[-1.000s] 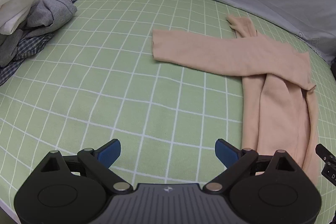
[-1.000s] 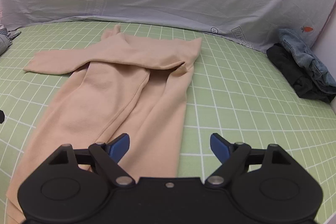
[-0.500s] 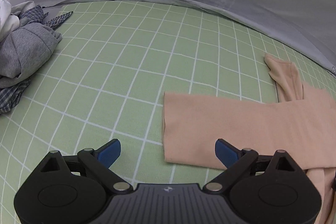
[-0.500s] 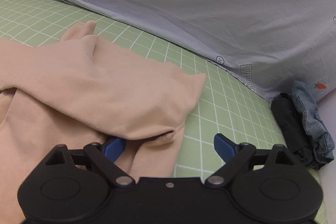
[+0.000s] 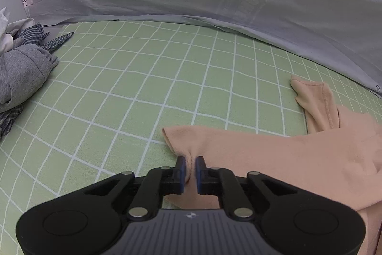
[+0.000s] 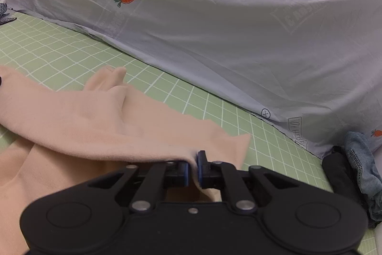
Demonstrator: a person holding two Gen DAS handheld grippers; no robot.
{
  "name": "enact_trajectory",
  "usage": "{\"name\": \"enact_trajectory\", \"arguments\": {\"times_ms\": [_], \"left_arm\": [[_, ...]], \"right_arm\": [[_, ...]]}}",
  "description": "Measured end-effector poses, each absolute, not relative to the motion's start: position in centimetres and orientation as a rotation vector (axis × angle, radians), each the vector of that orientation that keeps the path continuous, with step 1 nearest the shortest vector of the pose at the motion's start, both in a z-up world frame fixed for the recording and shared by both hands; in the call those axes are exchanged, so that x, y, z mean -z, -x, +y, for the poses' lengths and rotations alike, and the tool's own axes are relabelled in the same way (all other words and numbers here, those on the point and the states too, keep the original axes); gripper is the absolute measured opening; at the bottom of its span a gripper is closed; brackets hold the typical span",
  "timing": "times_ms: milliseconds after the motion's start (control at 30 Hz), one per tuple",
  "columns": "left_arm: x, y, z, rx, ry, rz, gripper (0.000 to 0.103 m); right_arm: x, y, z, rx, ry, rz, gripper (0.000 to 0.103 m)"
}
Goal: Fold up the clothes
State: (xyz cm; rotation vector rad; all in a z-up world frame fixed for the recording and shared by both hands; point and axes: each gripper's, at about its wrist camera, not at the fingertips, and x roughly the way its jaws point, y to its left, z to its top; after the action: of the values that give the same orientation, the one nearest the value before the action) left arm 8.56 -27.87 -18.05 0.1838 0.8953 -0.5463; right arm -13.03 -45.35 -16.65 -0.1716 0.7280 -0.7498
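Observation:
A peach long-sleeved top (image 5: 274, 154) lies on the green checked sheet (image 5: 143, 87), one sleeve folded across its body. My left gripper (image 5: 190, 165) is shut on the cuff end of that sleeve, with cloth pinched between the blue pads. In the right wrist view the same top (image 6: 83, 121) stretches to the left. My right gripper (image 6: 193, 165) is shut on the folded edge of the top near its shoulder corner.
A pile of grey, checked and white clothes (image 5: 21, 73) lies at the left. Folded dark and denim clothes (image 6: 353, 171) lie at the right. A grey carrot-print sheet (image 6: 214, 28) rises along the far side.
Both grippers moved forward and down to the top and went from open to shut, the left on the sleeve cuff, the right on the folded edge at the shoulder.

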Motion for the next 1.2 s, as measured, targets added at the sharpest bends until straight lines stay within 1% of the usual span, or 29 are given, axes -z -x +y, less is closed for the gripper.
{"name": "enact_trajectory", "arguments": {"times_ms": [300, 400, 500, 600, 667, 700, 733, 767, 833, 933, 1133, 1200], "left_arm": [[10.1, -8.9, -25.8, 0.554, 0.018, 0.731, 0.009], [6.9, -8.4, -24.4, 0.542, 0.069, 0.646, 0.009], [5.5, -8.1, -22.9, 0.505, 0.095, 0.595, 0.009], [6.5, -8.7, -22.2, 0.440, 0.041, 0.591, 0.009], [8.2, -9.6, -21.8, 0.387, -0.004, 0.639, 0.009], [9.2, -10.1, -21.5, 0.362, -0.019, 0.668, 0.010], [10.1, -10.5, -21.1, 0.347, -0.007, 0.706, 0.010], [10.9, -10.9, -20.6, 0.332, 0.004, 0.744, 0.010], [12.5, -11.2, -19.5, 0.309, 0.053, 0.814, 0.010], [13.8, -11.1, -19.2, 0.296, 0.051, 0.850, 0.010], [15.2, -11.3, -19.4, 0.267, 0.006, 0.868, 0.008], [15.5, -11.7, -19.2, 0.248, -0.002, 0.869, 0.008]], "right_arm": [[14.6, 13.1, -45.7, 0.784, 0.060, 0.644, 0.008], [13.7, 13.0, -44.8, 0.768, 0.056, 0.602, 0.008], [13.1, 12.8, -43.8, 0.738, 0.069, 0.569, 0.008], [13.1, 12.2, -42.7, 0.695, 0.085, 0.558, 0.009], [13.9, 11.5, -42.6, 0.637, 0.073, 0.597, 0.018], [14.4, 11.1, -42.6, 0.601, 0.053, 0.631, 0.028], [14.9, 10.8, -42.7, 0.568, 0.025, 0.661, 0.042], [15.1, 10.8, -43.0, 0.551, -0.025, 0.675, 0.046], [15.2, 11.5, -43.7, 0.548, -0.153, 0.669, 0.049], [14.7, 13.6, -45.2, 0.602, -0.306, 0.624, 0.055], [14.1, 16.7, -47.9, 0.691, -0.456, 0.552, 0.055], [13.9, 17.1, -48.6, 0.717, -0.467, 0.544, 0.055]]}}
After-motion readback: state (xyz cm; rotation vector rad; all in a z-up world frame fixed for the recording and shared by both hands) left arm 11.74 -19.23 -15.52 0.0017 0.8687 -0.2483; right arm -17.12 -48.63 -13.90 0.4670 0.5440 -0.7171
